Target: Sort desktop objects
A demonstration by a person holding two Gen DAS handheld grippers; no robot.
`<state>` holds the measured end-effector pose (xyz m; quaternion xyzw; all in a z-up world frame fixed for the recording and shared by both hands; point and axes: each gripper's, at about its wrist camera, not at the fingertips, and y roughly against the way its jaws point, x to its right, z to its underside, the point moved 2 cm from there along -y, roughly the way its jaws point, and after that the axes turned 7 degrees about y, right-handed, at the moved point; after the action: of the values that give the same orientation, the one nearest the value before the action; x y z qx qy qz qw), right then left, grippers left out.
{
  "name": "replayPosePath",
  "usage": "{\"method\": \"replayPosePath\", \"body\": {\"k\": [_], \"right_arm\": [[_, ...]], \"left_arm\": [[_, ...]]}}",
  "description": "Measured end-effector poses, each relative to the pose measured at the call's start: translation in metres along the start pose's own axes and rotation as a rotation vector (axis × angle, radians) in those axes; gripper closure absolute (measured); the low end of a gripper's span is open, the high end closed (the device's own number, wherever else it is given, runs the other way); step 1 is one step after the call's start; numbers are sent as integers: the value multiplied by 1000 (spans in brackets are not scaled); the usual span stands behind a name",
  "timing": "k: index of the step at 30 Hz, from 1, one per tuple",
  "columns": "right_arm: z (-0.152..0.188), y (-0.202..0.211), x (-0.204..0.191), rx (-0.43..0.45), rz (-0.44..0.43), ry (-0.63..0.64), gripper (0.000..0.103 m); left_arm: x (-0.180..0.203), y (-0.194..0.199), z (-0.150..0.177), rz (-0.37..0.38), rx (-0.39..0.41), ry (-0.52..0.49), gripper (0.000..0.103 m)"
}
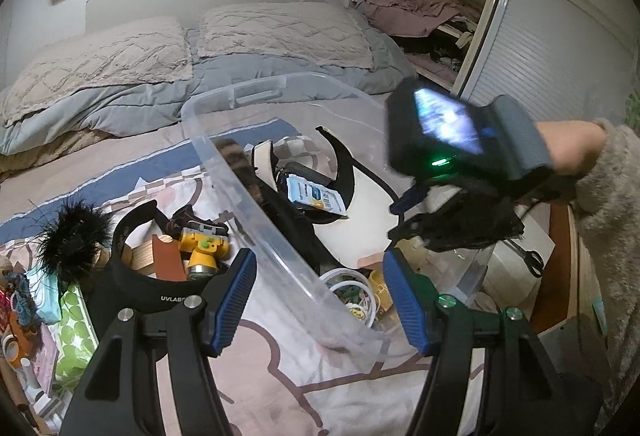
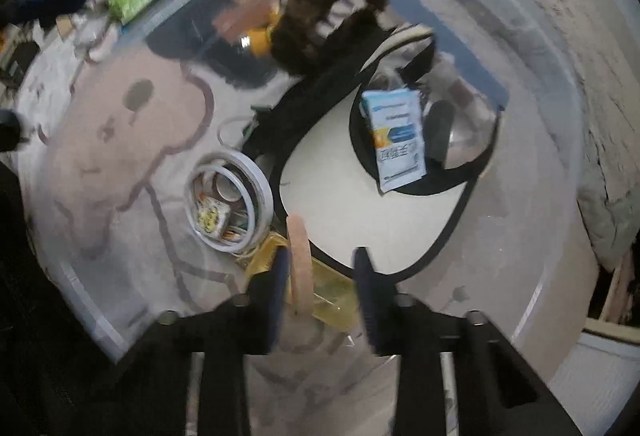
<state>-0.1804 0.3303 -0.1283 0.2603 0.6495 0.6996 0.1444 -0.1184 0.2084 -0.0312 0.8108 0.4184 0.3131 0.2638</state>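
Observation:
A clear plastic bin (image 1: 240, 171) lies on the bed; its rim also shows in the right wrist view (image 2: 100, 320). Inside it are a black-trimmed visor (image 2: 340, 175), a blue-and-white packet (image 2: 396, 131), a roll of white tape (image 2: 256, 179), a brown furry band (image 2: 332, 15) and a peach headband (image 2: 300, 260). My left gripper (image 1: 320, 300) is open and empty, straddling the bin's near wall. My right gripper (image 2: 320, 276) is open above the bin, the peach headband between its fingers, untouched by the pads. The right gripper also shows in the left wrist view (image 1: 404, 213).
Left of the bin are a black visor (image 1: 140, 276) holding a yellow headlamp (image 1: 204, 248), a black feathery puff (image 1: 68, 240) and a green dotted pouch (image 1: 72, 332). Pillows (image 1: 280, 31) and an open closet (image 1: 432, 23) lie behind.

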Motion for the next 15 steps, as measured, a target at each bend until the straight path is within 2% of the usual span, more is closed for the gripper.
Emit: {"method": "replayPosePath", "body": {"k": [3, 6, 8, 15], "right_arm": [[-13, -19, 3, -63, 3, 11, 85], [-25, -42, 11, -125, 13, -3, 88], [-29, -57, 13, -159, -9, 6, 95], [-33, -93, 3, -237, -136, 90, 95]], "left_arm": [[-6, 2, -1, 9, 1, 4, 38], [-13, 2, 0, 17, -3, 15, 38], [-17, 2, 0, 24, -11, 18, 38], [-27, -8, 2, 30, -35, 32, 38]]}}
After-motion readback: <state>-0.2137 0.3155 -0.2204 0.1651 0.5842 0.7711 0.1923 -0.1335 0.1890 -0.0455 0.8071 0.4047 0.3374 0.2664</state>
